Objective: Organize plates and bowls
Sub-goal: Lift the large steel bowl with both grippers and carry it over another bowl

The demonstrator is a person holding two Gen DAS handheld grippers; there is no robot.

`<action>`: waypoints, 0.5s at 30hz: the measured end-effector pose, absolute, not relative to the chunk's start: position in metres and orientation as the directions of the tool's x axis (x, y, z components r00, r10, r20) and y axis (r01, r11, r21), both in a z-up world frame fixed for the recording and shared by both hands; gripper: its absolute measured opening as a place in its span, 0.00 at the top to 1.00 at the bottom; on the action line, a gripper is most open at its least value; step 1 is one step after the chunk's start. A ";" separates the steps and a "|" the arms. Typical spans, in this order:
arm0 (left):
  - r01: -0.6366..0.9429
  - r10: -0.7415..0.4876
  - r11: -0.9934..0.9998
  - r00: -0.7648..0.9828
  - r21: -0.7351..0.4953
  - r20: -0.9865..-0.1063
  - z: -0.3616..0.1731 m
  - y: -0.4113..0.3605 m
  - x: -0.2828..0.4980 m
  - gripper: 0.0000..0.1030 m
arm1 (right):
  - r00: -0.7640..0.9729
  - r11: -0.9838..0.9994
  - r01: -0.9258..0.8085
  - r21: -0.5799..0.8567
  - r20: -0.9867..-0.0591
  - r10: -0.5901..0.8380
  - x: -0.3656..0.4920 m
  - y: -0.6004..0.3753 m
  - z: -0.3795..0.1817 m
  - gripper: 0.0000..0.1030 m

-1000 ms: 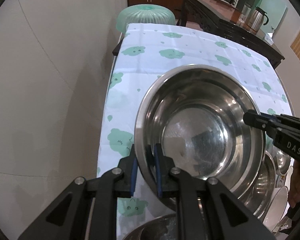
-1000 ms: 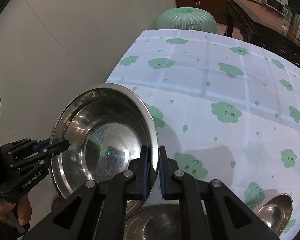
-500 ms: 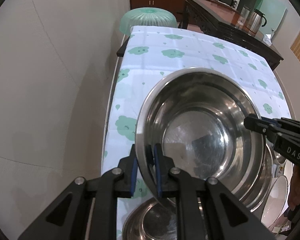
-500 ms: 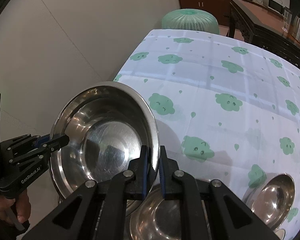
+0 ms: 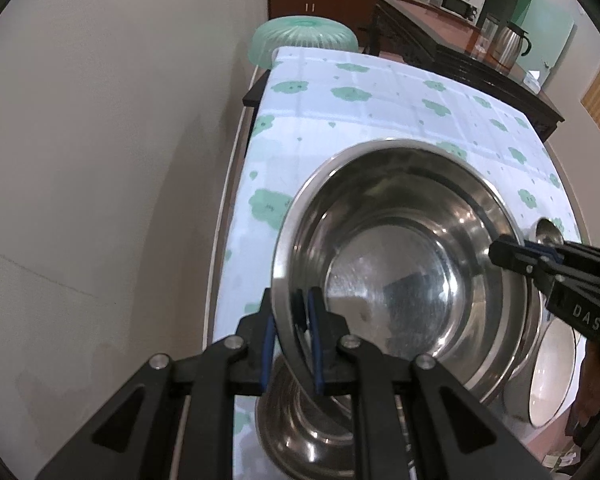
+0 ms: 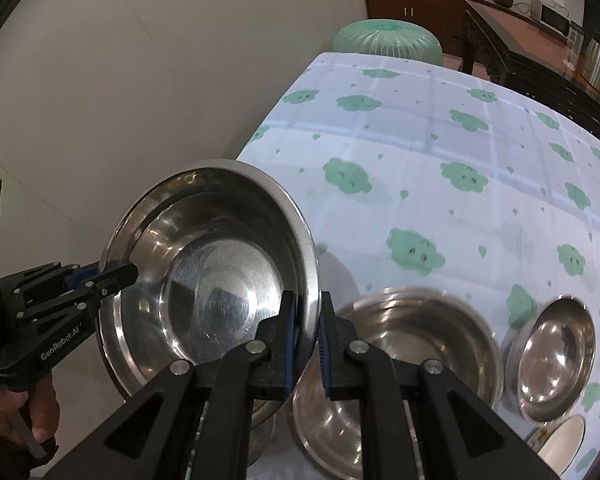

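I hold a large steel bowl (image 5: 404, 280) in the air with both grippers. My left gripper (image 5: 290, 320) is shut on its near-left rim. My right gripper (image 6: 306, 316) is shut on the opposite rim of the same bowl (image 6: 220, 280); it also shows in the left wrist view (image 5: 516, 254). The left gripper shows in the right wrist view (image 6: 112, 274). The bowl is tilted over the near left end of the table. Below it stands another steel bowl (image 5: 308, 428), which also shows in the right wrist view (image 6: 412, 360).
A small steel bowl (image 6: 556, 356) and a white plate (image 6: 560, 440) lie at the near right. The table wears a white cloth with green clouds (image 6: 440, 152). A green mesh cover (image 5: 304, 38) stands beyond the far end. A wall runs along the left.
Both grippers have drawn the bowl back toward the table's near end and lifted it. More of the bowls and plate underneath have come into view.
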State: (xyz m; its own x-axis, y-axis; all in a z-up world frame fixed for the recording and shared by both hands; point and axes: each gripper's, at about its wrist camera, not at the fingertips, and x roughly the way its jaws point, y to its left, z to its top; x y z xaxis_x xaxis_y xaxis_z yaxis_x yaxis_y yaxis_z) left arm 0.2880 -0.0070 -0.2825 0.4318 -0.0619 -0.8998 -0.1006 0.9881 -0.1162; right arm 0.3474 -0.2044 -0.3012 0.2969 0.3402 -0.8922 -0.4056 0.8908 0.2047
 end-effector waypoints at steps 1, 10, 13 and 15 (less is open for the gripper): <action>-0.102 -0.062 0.988 0.430 -0.117 -0.901 -0.284 -0.006 0.284 0.88 | 0.294 0.891 -0.408 0.202 -0.894 0.337 0.341 -0.203 -0.302 0.89; -0.110 -0.063 0.987 0.427 -0.120 -0.902 -0.288 0.002 0.255 0.88 | 0.271 0.890 -0.412 0.195 -0.906 0.324 0.308 -0.192 -0.306 0.88; -0.107 -0.066 0.987 0.424 -0.123 -0.903 -0.290 0.003 0.245 0.88 | 0.263 0.890 -0.412 0.194 -0.910 0.320 0.299 -0.190 -0.307 0.88; -0.105 -0.066 0.987 0.420 -0.121 -0.905 -0.293 0.002 0.240 0.88 | 0.257 0.890 -0.414 0.190 -0.914 0.315 0.293 -0.189 -0.309 0.88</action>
State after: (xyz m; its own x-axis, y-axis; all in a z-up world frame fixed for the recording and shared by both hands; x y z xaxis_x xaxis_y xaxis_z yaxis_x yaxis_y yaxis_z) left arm 0.2404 0.0024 -0.2926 0.4197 -0.0663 -0.9052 -0.1053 0.9870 -0.1212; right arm 0.2934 -0.1891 -0.3087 0.2570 0.3148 -0.9137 -0.4136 0.8903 0.1903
